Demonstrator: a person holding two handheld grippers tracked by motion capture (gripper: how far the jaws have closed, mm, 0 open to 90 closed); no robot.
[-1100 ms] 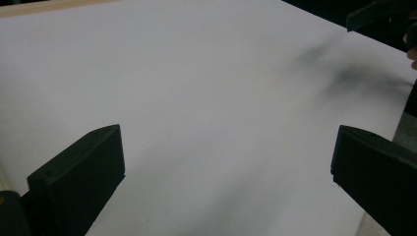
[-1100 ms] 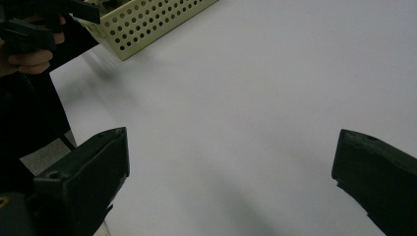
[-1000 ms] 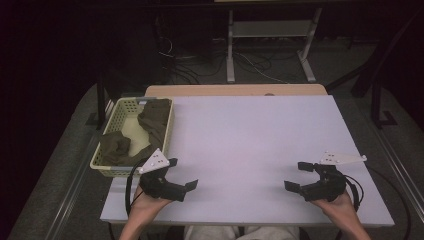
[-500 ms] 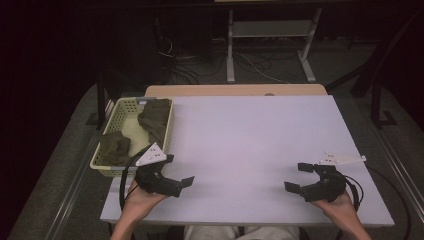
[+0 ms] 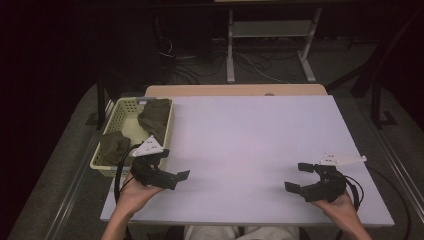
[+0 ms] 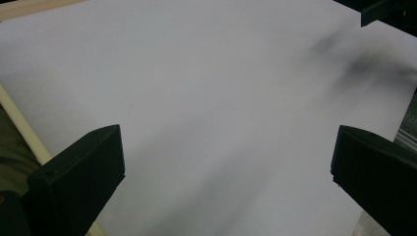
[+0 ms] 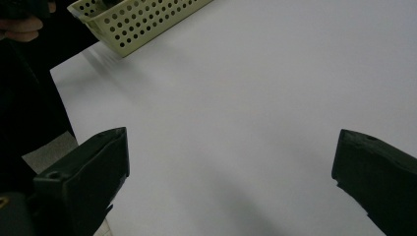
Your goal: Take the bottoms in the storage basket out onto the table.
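Note:
A pale yellow perforated basket (image 5: 169,125) stands at the table's left edge, and its corner (image 7: 142,22) appears in the right gripper view. Inside lie two dark cloths, one at the far end (image 5: 155,117) and one at the near end (image 5: 115,146). My left gripper (image 5: 174,164) is held just beside the basket's near right corner, jaws wide apart with nothing between them (image 6: 226,162). My right gripper (image 5: 296,176) hovers over the table's near right part, also open and empty (image 7: 231,172).
The white tabletop (image 5: 250,145) stretches between both grippers. A wooden strip (image 5: 235,90) runs along its far edge. Beyond it, on the dark floor, are a metal stand (image 5: 270,40) and cables. The right gripper's dark tip (image 6: 388,14) appears at the left gripper view's top right.
My left gripper has drifted a little left and away from me, closer to the basket's near corner. The right gripper has stayed put.

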